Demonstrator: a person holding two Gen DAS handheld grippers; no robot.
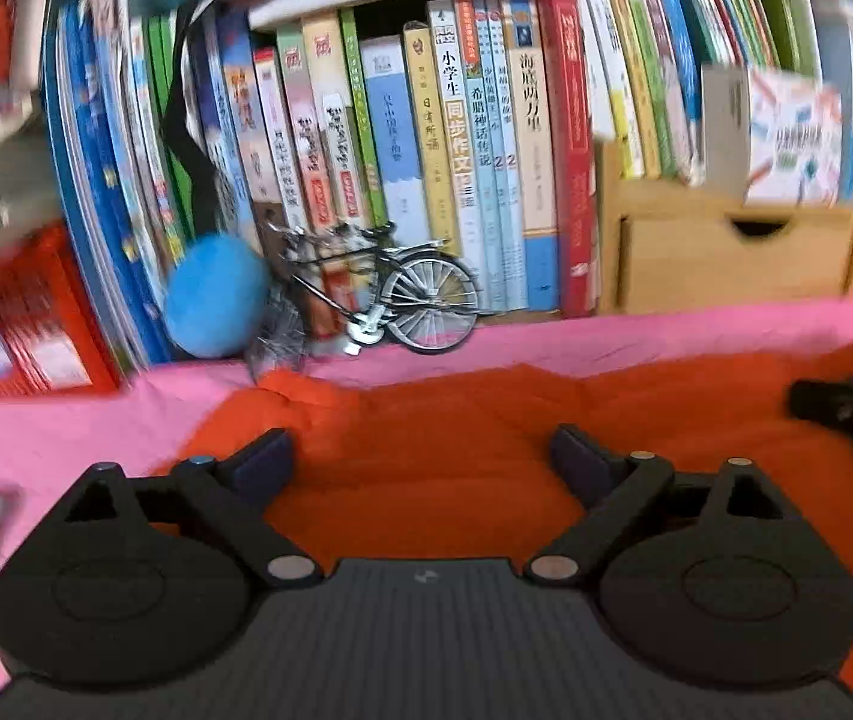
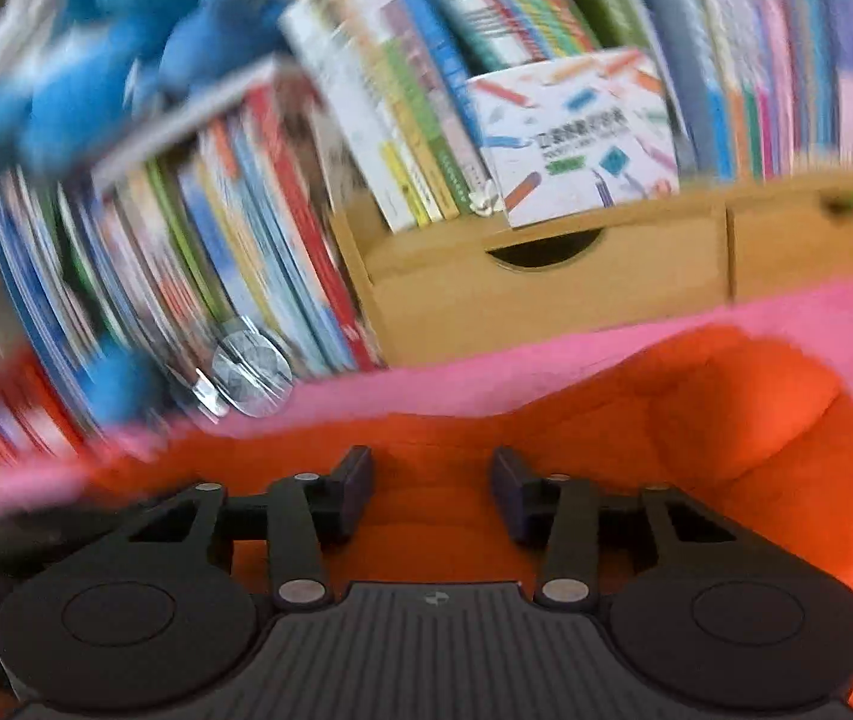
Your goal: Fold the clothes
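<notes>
Soft, creased orange garment (image 1: 438, 438) spread flat on smooth pink sheet (image 1: 36, 420). Left gripper (image 1: 423, 456) jaws spread wide, empty. Right gripper (image 2: 432, 480) jaws partly closed, ungripped, over garment folds.

both wrist views: low, close | facing bookshelf (image 1: 426, 150) | share orange garment (image 2: 726, 420)

Black hand-held gripper (image 1: 420, 456) with ribbed housing, round discs, silver rivets, dark-blue pads
</notes>
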